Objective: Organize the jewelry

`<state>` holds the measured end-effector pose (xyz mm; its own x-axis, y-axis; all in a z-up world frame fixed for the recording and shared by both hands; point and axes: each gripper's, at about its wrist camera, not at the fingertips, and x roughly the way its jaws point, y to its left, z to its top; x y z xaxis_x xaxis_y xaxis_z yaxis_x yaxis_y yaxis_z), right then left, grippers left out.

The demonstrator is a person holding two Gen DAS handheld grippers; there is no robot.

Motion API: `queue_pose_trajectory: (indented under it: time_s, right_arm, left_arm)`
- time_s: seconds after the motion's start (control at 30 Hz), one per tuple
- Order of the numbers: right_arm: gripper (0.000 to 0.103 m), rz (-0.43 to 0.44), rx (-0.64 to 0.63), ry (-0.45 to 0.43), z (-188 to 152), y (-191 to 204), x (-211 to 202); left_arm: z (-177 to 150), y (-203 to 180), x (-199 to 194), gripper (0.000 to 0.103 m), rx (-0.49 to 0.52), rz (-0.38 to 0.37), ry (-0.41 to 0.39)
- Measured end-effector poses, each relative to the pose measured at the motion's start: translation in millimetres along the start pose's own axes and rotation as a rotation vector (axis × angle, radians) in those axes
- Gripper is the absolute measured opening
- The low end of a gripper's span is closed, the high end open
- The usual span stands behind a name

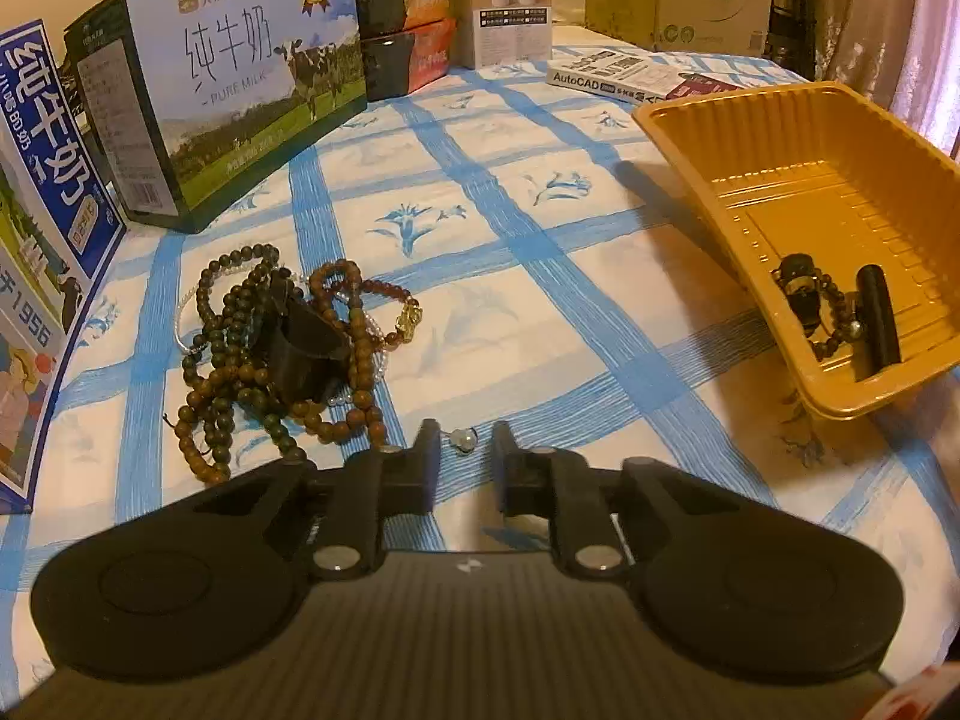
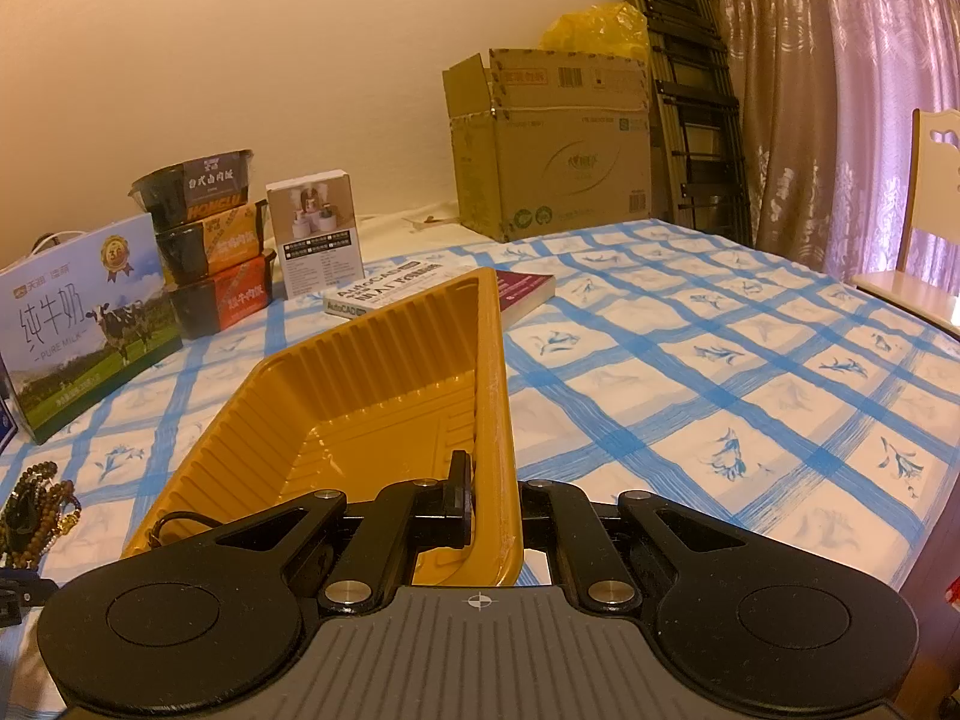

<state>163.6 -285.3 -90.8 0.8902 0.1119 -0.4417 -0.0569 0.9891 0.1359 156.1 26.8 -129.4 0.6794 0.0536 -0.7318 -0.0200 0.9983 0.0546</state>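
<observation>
Left gripper low over a small ring, right gripper clamped on the tray wall.

The left black two-finger gripper [image 1: 463, 441] tilts down toward the blue-checked cloth [image 1: 540, 228], its jaws narrowly apart around a small silvery ring [image 1: 463, 439]; whether the pads touch it I cannot tell. To its upper left lies a tangled heap of brown and green wooden bead strings [image 1: 282, 348]. The right black gripper [image 2: 493, 504] is closed on the ribbed side wall of the glossy orange plastic tray [image 2: 384, 372], which holds a dark bead bracelet [image 1: 822, 312].
</observation>
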Motion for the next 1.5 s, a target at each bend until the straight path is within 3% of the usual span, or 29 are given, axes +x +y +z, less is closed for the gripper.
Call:
queue_pose_trajectory:
  time_s: [0.1,0.47,0.6,0.77,0.93,1.23,1.33,1.5]
  right_arm:
    - [0.006,-0.001,0.000,0.001,-1,-1,0]
    - [0.006,0.000,-0.001,0.001,0,0,0]
    - [0.006,0.000,-0.001,0.000,0,0,0]
    - [0.006,0.000,-0.001,0.001,0,0,0]
    - [0.006,0.001,0.001,0.001,-1,0,0]
    - [0.006,0.000,0.002,0.001,-1,0,0]
    - [0.006,0.000,0.003,0.001,-2,0,0]
    - [0.006,0.000,0.003,0.002,-2,-1,0]
  left_arm:
    - [0,-3,1,0.008,0.014,0.005,-0.010]
    - [5,-15,-16,0.007,0.093,-0.015,-0.066]
    - [16,-25,-37,0.007,0.106,-0.069,-0.112]
    - [31,-52,-62,0.007,0.136,-0.190,-0.173]
    - [40,-85,-61,0.007,0.171,-0.287,-0.171]
    - [45,-113,-48,0.008,0.191,-0.334,-0.130]
    - [43,-113,-51,0.017,0.196,-0.338,-0.138]
    - [40,-104,-62,0.020,0.185,-0.342,-0.155]
